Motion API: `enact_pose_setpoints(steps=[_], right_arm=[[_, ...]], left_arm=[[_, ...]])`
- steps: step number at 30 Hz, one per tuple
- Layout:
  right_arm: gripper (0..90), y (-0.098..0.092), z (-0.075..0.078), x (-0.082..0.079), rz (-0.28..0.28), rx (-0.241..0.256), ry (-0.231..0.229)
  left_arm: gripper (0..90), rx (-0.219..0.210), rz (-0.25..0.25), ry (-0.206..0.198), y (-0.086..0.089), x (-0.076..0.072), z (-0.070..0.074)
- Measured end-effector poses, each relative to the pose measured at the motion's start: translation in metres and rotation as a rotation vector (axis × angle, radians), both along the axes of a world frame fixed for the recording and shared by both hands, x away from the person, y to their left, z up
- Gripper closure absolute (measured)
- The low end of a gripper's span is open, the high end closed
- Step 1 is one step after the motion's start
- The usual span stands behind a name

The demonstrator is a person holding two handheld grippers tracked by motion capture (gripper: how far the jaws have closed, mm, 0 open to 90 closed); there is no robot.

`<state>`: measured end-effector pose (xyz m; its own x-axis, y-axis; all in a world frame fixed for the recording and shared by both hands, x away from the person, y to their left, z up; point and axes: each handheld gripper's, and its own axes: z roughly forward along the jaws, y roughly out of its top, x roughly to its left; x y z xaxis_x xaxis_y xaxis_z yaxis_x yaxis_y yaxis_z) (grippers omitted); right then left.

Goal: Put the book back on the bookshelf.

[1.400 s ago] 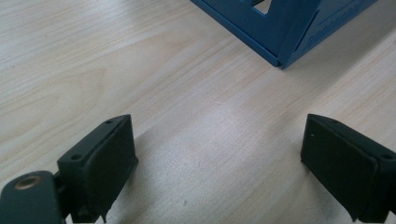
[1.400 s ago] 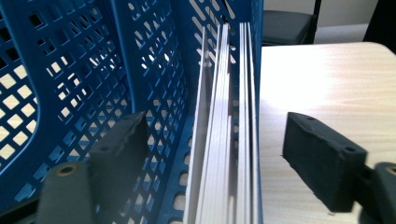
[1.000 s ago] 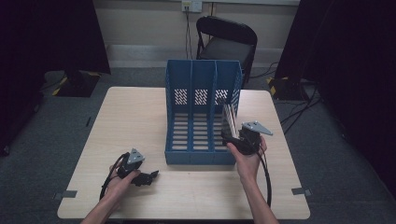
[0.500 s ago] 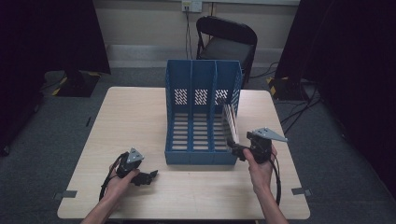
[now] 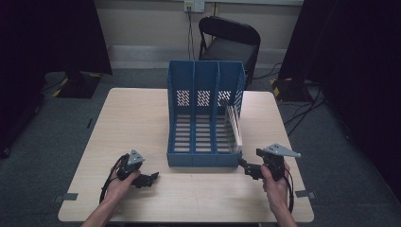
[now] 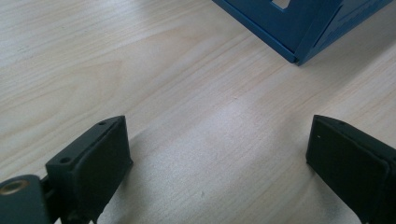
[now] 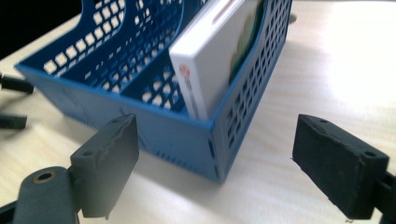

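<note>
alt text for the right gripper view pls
A white book stands on edge in the end compartment of a blue perforated file rack on a pale wooden table. The right gripper is open, its black jaws framing the rack's near corner, holding nothing.

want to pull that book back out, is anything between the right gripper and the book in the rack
Only the blue rack's low front wall. The right gripper is open, facing the rack's near right corner, and the white book stands above that wall in the right-hand compartment, leaning on its outer side. Bare table lies between.
</note>
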<state>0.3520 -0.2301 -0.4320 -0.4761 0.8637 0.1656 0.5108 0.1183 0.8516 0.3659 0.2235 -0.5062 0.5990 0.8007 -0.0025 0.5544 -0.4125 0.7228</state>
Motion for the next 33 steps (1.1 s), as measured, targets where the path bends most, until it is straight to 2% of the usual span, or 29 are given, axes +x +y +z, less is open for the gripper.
enact_pose_setpoints(steps=[7, 9, 11, 12, 15, 16, 18, 21, 23, 24, 25, 26, 33], right_arm=[[14.1, -0.01, -0.013, -0.007, 0.014, -0.066, 0.056], [14.1, -0.015, -0.024, -0.008, 0.029, -0.091, 0.081], [14.6, -0.015, -0.035, -0.011, 0.059, -0.139, 0.108], [14.1, -0.016, -0.039, -0.013, 0.05, -0.15, 0.108], [14.2, -0.019, -0.045, -0.012, 0.039, -0.141, 0.104], [14.4, -0.02, -0.055, -0.009, 0.043, -0.139, 0.156], [15.1, -0.02, -0.062, -0.007, 0.032, -0.161, 0.206], [15.2, -0.017, -0.065, -0.007, 0.013, -0.182, 0.211], [14.0, -0.014, -0.066, -0.009, 0.004, -0.185, 0.196], [13.2, -0.01, -0.069, -0.01, -0.009, -0.217, 0.165], [13.2, -0.01, -0.069, -0.01, -0.009, -0.217, 0.165], [10.8, -0.005, -0.074, -0.012, -0.003, -0.257, 0.118], [10.5, -0.004, -0.074, -0.012, -0.005, -0.256, 0.114]], left_arm=[[4.8, 0.001, 0.004, 0.001, 0.0, 0.0, 0.0], [4.8, 0.002, 0.006, 0.002, 0.001, 0.0, 0.0], [4.7, 0.002, 0.006, 0.001, 0.001, 0.0, 0.0], [4.7, 0.003, 0.006, 0.0, 0.001, 0.0, 0.0], [4.1, 0.006, 0.006, 0.0, 0.0, 0.001, 0.0], [4.1, 0.007, 0.007, 0.0, 0.0, 0.001, 0.0], [4.1, 0.007, 0.007, 0.001, 0.0, 0.0, 0.0], [4.1, 0.007, 0.007, 0.001, 0.0, 0.0, 0.0], [4.1, 0.007, 0.007, 0.001, 0.0, 0.001, 0.0], [3.3, 0.007, 0.008, 0.002, 0.0, 0.001, 0.0], [2.9, 0.007, 0.008, 0.002, 0.0, 0.001, 0.0], [2.6, 0.006, 0.011, 0.004, 0.0, 0.001, -0.001], [2.2, 0.006, 0.012, 0.005, 0.0, 0.001, -0.001]])
